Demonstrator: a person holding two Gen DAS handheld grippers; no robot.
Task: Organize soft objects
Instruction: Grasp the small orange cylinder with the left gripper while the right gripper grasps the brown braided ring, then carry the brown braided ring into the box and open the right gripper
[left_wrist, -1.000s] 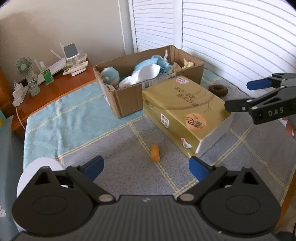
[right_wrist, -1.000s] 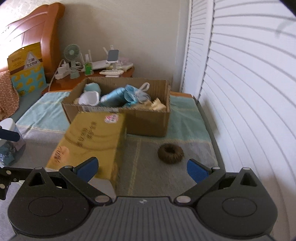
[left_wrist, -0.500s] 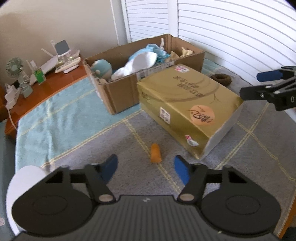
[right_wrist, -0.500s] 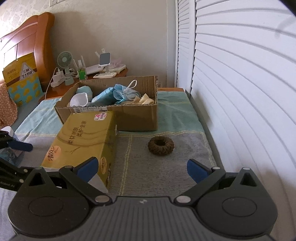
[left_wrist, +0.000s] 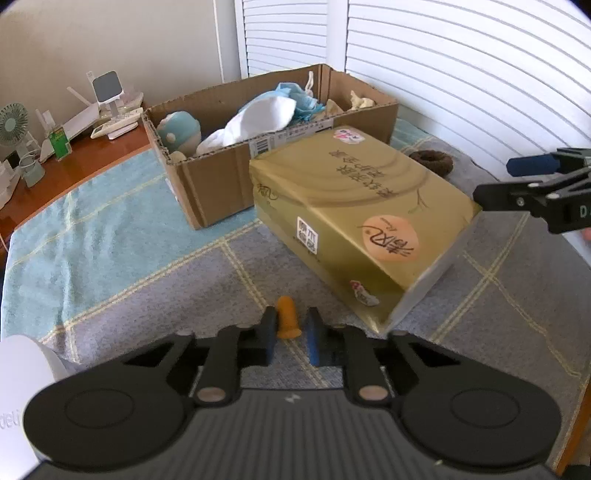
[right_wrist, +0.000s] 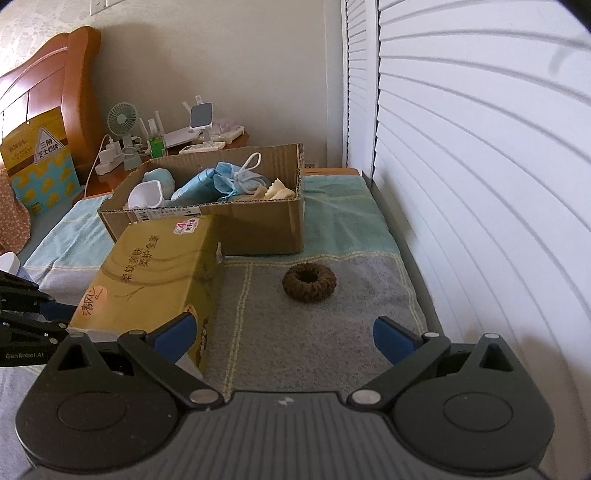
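Left gripper (left_wrist: 290, 341): its jaws have just been closing and now stand drawn together, with the small orange soft piece (left_wrist: 286, 322) between the blue pads (left_wrist: 312, 341). Whether the pads actually press on the piece cannot be told from this view. The piece lies on the grey part of the blanket (left_wrist: 147, 295), just in front of the near corner of the gold tissue pack (left_wrist: 354, 221).

Right gripper (right_wrist: 284, 334): jaws wide apart, nothing between them. It hovers over the grey blanket, to the right of the tissue pack.

Brown braided ring (right_wrist: 309, 282): flat on the blanket, to the right of the tissue pack and clear of it, ahead of the right gripper.

Cardboard box (left_wrist: 221, 184): directly behind the tissue pack, which appears to touch its front wall. The box is open on top and holds soft items: a teal plush toy (left_wrist: 180, 131), white cloth (left_wrist: 258, 118), blue cloth and cream-coloured pieces.

Wooden bedside table (left_wrist: 74, 166): beyond the tissue pack, left of the box, carrying a small fan (right_wrist: 120, 120) and chargers.
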